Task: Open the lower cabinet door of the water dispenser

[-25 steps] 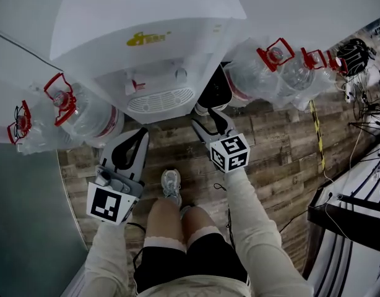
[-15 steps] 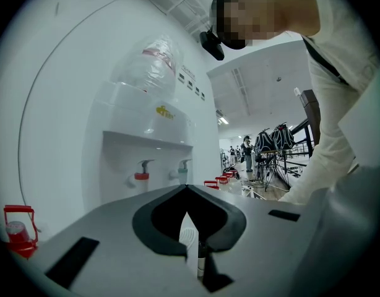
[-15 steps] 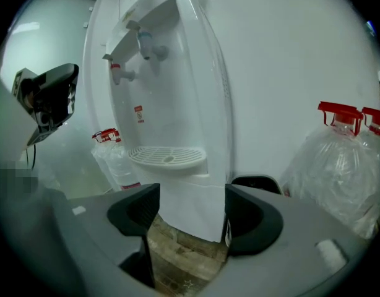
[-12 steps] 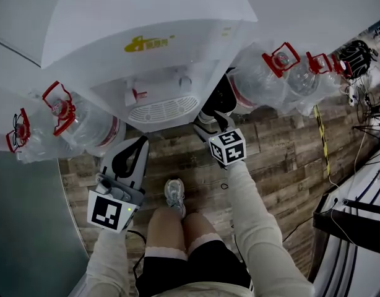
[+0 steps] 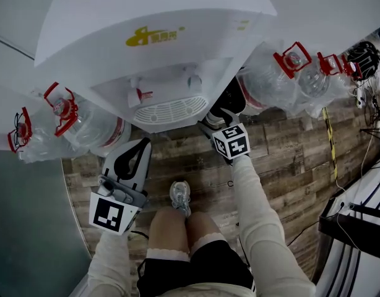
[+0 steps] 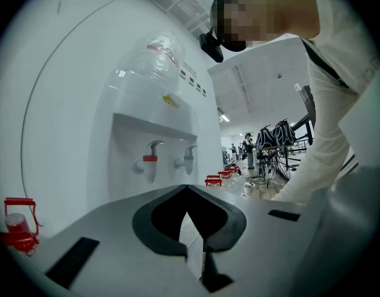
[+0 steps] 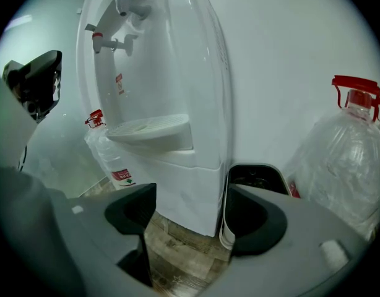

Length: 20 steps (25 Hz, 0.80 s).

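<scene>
The white water dispenser [image 5: 153,48] stands in front of me, with its red and blue taps and its drip tray. Its lower cabinet [image 7: 184,172] shows in the right gripper view, front right corner toward me, the door closed. My right gripper [image 5: 216,117] [image 7: 191,203] points down at that corner. Its jaws are opening, spread wide on either side of the corner, and touch nothing. My left gripper [image 5: 142,142] [image 6: 187,187] hangs level to the left of the drip tray, shut and empty.
A white bin [image 7: 255,175] [image 5: 230,98] with a dark inside stands right against the dispenser's right side. Large water bottles [image 5: 85,119] [image 5: 283,73] [image 7: 345,159] with red handles flank the dispenser. My shoe [image 5: 179,193] rests on the wood floor; cables [image 5: 363,60] lie far right.
My right gripper has gone down and in toward the dispenser's lower right corner beside the bin. The left gripper has sunk a little.
</scene>
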### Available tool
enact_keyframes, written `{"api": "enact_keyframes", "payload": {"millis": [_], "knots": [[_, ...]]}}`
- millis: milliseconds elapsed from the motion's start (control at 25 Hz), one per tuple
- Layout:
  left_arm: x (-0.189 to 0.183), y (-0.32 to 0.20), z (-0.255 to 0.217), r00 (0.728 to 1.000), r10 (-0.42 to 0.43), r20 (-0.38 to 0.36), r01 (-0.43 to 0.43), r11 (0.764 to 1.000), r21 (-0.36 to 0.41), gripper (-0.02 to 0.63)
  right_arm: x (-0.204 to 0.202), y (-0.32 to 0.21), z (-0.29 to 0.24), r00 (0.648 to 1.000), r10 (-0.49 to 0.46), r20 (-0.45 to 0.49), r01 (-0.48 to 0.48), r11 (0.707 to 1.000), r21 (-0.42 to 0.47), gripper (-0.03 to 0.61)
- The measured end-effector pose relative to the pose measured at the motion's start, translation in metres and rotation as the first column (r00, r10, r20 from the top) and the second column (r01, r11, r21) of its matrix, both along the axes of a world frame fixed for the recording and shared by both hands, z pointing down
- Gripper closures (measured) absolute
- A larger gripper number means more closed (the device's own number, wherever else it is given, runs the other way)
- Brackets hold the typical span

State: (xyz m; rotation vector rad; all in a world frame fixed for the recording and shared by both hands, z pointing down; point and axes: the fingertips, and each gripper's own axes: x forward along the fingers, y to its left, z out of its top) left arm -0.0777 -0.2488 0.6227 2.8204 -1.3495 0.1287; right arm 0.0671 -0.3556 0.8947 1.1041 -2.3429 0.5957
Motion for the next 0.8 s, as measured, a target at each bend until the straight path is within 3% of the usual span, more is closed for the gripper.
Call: {"api": "enact_keyframes", "payload": {"millis": [120,320,800], "knots": [[-0.003,-0.001,0.003,1.000,-0.003,0.001,0.003,1.000,0.005,0.612,-0.002,-0.004,0.005,1.000,-0.001,-0.001,0.001,1.000,-0.008,0.216],[-0.014,-0.001,0.016,0.998,-0.056,0.015,0.057,0.997,-0.060,0.612,-0.016,-0.010,0.004,1.000,-0.028,0.010,0.028,1.000,-0.006,0.215],[-0.020,-0.003,0.017,0.998,-0.061,0.007,0.061,0.996,-0.067,0.612,-0.018,-0.011,-0.002,0.996,0.061,0.063,-0.060,0.998,-0.028,0.242]]}}
